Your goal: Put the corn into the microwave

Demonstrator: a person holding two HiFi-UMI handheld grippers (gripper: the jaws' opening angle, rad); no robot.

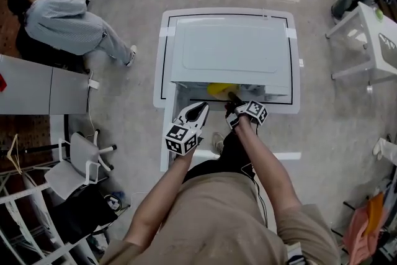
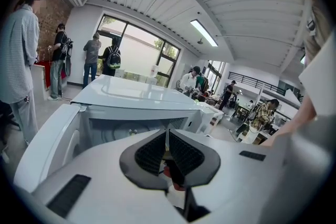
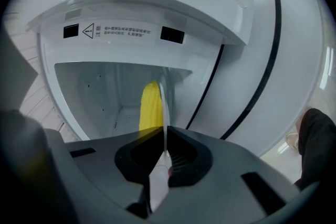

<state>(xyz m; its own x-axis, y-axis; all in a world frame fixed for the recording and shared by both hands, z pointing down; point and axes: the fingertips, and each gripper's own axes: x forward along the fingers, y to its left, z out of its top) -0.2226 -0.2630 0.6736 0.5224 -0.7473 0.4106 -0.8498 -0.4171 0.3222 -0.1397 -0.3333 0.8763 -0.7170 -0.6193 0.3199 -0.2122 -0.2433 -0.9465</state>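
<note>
1. Corn [image 3: 150, 107] is one yellow cob. It is at the mouth of the microwave [image 3: 157, 13] and shows against the pale inside of the cavity. In the head view it is only a yellow patch [image 1: 220, 89] under the front edge of the oven top.
2. I judge the cob to be light and stiff. It is round, so it may roll when it is set down. The kernels give some grip, but hard pressure could dent them. The middle of its length, taken across the thickness, seems the best place to hold it.
3. A thin white strip [image 3: 160, 97], seen edge-on, stands touching the right side of the cob. It may be the rim of a plate that carries the cob, but I cannot tell.
4. The right gripper [image 3: 164, 128] has its jaws pressed together on this strip, not on the cob itself. Whether the cob already rests on the cavity floor is hidden.
5. The left gripper [image 2: 167, 131] has its jaws together with nothing between them. It is held just before the oven, beside the right one (it seems idle at this step).
6. The oven stands on a white table [image 1: 296, 71] with a black line near its border.
</note>
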